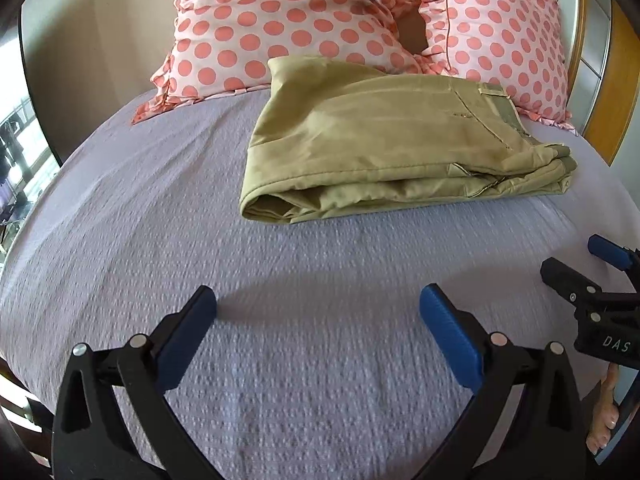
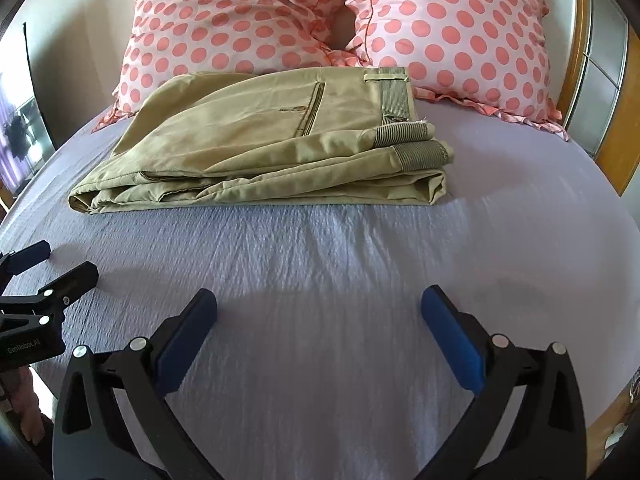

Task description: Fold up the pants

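The khaki pants (image 1: 384,140) lie folded into a compact stack on the lilac bedspread (image 1: 160,240), close to the pillows. In the right wrist view the pants (image 2: 260,148) show a zip pocket and ribbed waistband at the right end. My left gripper (image 1: 318,300) is open and empty, above the bedspread, short of the pants. My right gripper (image 2: 319,300) is open and empty too, also short of the pants. The right gripper also shows at the right edge of the left wrist view (image 1: 576,258), and the left gripper at the left edge of the right wrist view (image 2: 60,258).
Two pink pillows with coral dots (image 1: 288,24) (image 2: 452,28) lean at the head of the bed, just behind the pants. A wooden bed frame (image 2: 616,132) runs along the right. The bedspread (image 2: 340,280) stretches between the grippers and the pants.
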{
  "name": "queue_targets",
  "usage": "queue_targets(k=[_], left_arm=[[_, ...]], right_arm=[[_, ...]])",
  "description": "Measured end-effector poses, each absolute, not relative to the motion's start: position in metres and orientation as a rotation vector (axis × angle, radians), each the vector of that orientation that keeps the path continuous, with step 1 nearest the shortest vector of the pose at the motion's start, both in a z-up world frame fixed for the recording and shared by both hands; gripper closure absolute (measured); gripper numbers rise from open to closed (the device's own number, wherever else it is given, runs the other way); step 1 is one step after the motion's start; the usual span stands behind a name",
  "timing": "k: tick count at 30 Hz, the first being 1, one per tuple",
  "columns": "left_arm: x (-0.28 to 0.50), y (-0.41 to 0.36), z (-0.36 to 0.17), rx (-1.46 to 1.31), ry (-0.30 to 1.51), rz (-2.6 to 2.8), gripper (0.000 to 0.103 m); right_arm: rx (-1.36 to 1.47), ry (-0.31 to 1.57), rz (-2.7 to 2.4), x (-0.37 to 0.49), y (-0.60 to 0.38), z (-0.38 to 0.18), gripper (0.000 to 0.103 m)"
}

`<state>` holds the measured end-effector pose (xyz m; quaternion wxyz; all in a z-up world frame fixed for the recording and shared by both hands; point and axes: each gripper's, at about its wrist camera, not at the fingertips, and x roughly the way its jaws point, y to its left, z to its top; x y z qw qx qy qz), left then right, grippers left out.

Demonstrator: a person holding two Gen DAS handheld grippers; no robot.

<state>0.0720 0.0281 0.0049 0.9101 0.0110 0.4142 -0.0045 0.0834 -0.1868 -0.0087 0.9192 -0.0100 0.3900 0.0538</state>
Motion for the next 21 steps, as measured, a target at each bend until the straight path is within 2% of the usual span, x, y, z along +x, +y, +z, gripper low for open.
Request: queue_targets(k=[21], left_arm=[[0.0727,0.0291,0.0045,0.028,0.848,-0.019,0.002]], right_arm=[[-0.021,0.804,0.111,0.0836,-0.1862,-0.0091,0.001]])
